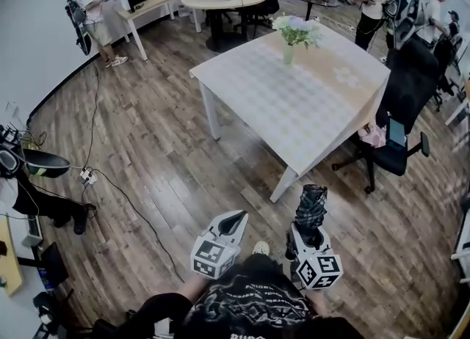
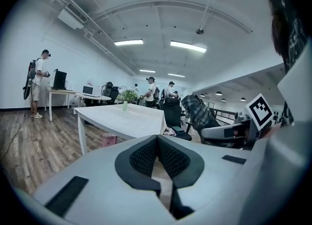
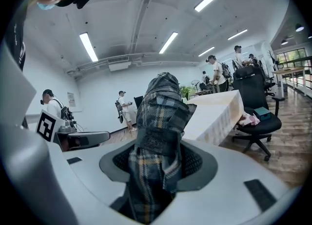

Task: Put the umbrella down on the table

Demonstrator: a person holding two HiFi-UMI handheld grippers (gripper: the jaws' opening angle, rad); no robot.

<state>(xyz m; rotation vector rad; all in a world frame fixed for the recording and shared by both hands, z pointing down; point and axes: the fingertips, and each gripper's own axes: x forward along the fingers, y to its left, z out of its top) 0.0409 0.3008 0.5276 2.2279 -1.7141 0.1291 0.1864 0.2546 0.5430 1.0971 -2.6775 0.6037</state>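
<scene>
My right gripper [image 3: 158, 163] is shut on a folded plaid umbrella [image 3: 158, 136], dark with pale checks and a strap round its middle. In the head view the umbrella [image 1: 311, 208] sticks out ahead of the right gripper [image 1: 309, 229], short of the near corner of the white table [image 1: 294, 99]. The left gripper [image 1: 233, 221] is beside it on the left, shut, with nothing between its black pads [image 2: 141, 158]. In the left gripper view the left gripper [image 2: 157, 141] points at the table [image 2: 122, 119], with the umbrella [image 2: 199, 112] at right.
A vase of flowers [image 1: 294, 35] stands on the table's far side. A black office chair [image 1: 400, 121] is at the table's right with a pink thing on the floor beside it. Cables [image 1: 110, 183] run over the wood floor at left. People stand at the back of the room.
</scene>
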